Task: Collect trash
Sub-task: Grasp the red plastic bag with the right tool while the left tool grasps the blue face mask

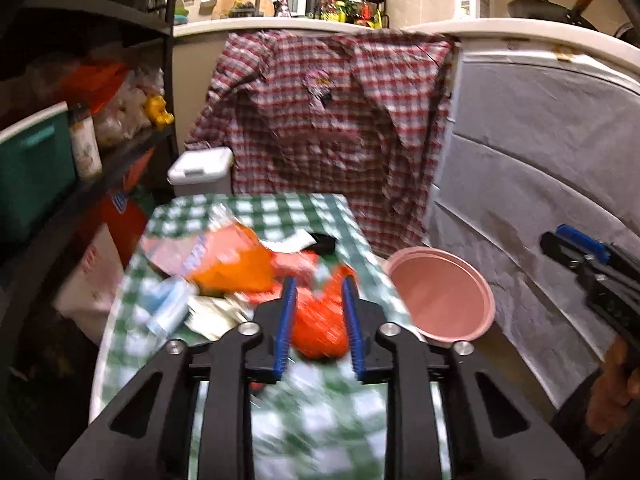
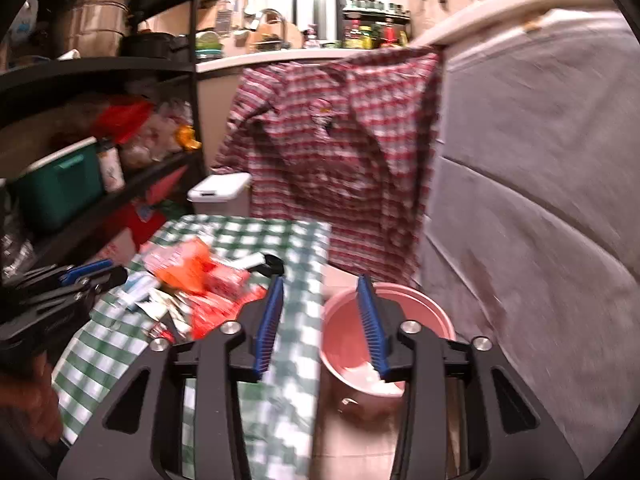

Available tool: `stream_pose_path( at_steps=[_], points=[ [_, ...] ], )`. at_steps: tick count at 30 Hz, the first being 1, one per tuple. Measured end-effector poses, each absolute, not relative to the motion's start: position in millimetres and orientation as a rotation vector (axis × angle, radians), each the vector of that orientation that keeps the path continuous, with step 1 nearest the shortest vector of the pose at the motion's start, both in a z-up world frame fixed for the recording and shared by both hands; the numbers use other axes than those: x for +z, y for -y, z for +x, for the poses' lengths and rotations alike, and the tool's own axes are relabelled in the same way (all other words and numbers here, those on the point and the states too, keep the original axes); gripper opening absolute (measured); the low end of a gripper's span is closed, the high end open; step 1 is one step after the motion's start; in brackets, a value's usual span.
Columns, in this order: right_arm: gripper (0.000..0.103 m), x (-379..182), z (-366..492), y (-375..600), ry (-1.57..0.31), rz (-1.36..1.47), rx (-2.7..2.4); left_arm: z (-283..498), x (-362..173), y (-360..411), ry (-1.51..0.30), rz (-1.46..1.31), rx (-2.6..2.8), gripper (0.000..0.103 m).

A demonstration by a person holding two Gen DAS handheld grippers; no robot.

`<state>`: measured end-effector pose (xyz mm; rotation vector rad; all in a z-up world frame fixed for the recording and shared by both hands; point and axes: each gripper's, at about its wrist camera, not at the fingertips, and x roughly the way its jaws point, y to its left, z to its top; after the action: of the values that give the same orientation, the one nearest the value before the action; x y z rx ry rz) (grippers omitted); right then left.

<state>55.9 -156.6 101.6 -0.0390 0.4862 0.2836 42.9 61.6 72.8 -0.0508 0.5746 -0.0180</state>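
My left gripper (image 1: 319,286) hangs over the green-checked table (image 1: 280,208), its blue-padded jaws parted, with a crumpled red wrapper (image 1: 320,324) lying between them; blur hides whether the pads touch it. Just ahead and to its left sits the rest of the trash: an orange packet (image 1: 236,260), a pale blue tube (image 1: 168,304) and white scraps (image 1: 212,316). To its right, off the table's edge, stands a pink bin (image 1: 440,296).

My right gripper (image 2: 320,292) is wide open and holds nothing. Its right finger hangs over the bin's mouth (image 2: 400,308), where something white (image 2: 376,380) lies at the bottom; its left finger is over the cloth. The trash pile (image 2: 208,280) lies to its left. Beyond both tools, a red plaid shirt (image 1: 328,120) hangs from the counter.
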Motion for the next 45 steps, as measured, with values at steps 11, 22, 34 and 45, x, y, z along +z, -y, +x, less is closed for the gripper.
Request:
stream_pose_path(
  at_steps=[11, 22, 34, 45],
  points=[
    [0.022, 97, 103, 85, -0.477, -0.056, 0.526, 86, 69, -166, -0.533, 0.012, 0.004, 0.018],
    [0.022, 6, 132, 21, -0.654, -0.127, 0.618, 121, -16, -242, -0.769, -0.074, 0.013, 0.017],
    [0.04, -42, 149, -6, -0.79, -0.201, 0.64, 143, -53, -268, -0.852, -0.133, 0.017, 0.034],
    [0.031, -43, 145, -8, -0.803, -0.222, 0.659, 148, -63, -252, -0.9, -0.068, -0.023, 0.052]
  ],
)
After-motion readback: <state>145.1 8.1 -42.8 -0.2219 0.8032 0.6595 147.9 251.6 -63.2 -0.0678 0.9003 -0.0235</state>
